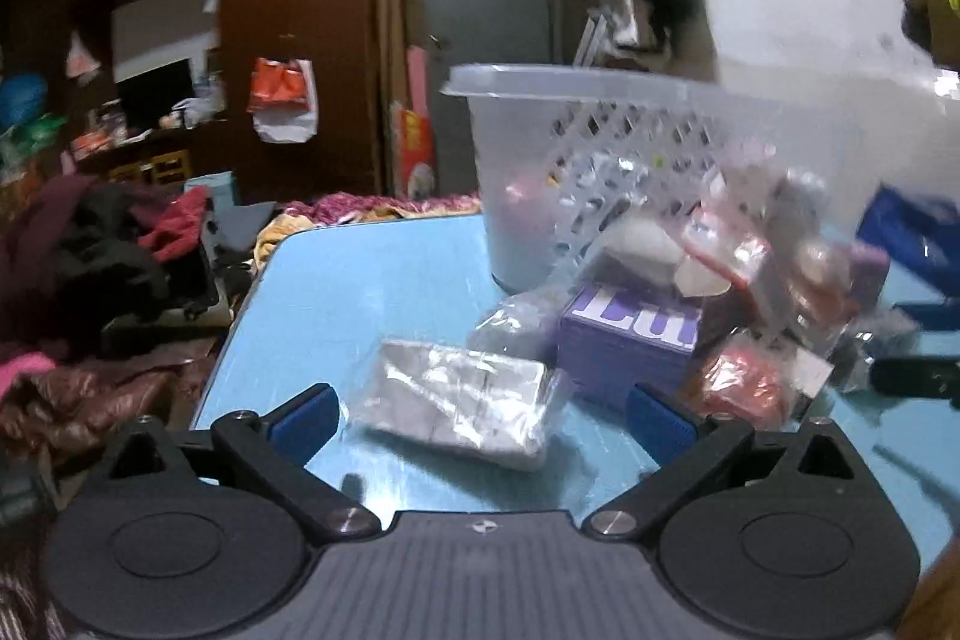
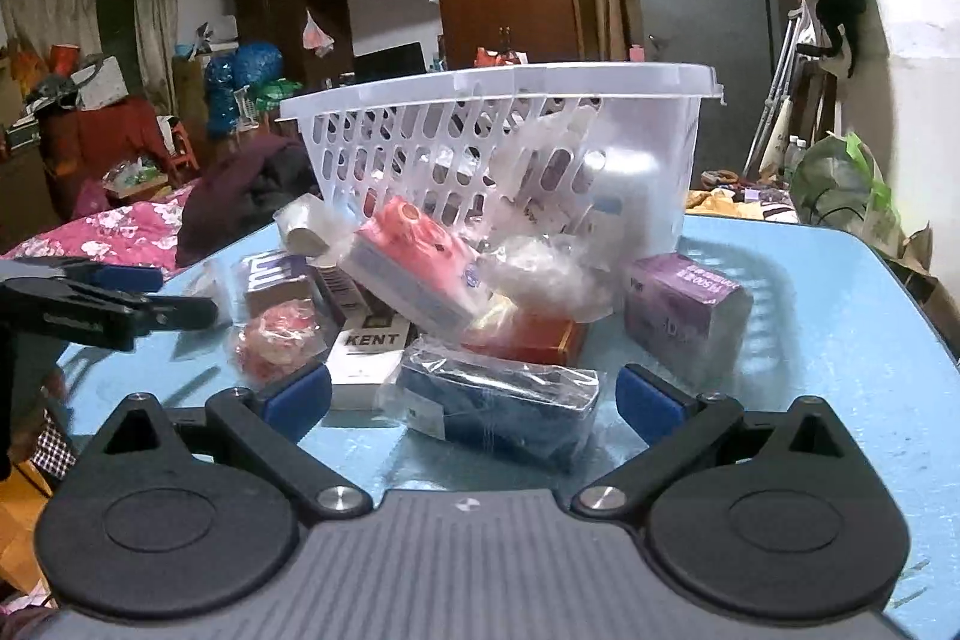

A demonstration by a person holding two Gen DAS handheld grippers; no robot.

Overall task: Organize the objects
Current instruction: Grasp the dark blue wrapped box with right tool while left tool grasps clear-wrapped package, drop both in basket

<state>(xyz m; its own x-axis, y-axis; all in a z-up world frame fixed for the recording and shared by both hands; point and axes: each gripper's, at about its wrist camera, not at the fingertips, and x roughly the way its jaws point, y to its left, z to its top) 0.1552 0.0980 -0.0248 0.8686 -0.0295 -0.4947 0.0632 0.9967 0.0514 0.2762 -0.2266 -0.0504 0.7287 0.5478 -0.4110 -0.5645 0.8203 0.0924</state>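
Both claws are wide open and hold nothing, the left claw (image 1: 480, 415) around a silver packet (image 1: 456, 409), the right claw (image 2: 474, 397) around a blue box (image 2: 504, 403), so squeezing probably comes next.

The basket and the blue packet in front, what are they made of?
The basket looks like pale, see-through plastic: light shines through, and its wall has moulded slots. The blue packet seems wrapped in clear, shiny plastic film, since it crinkles and glints. What lies inside cannot be told.
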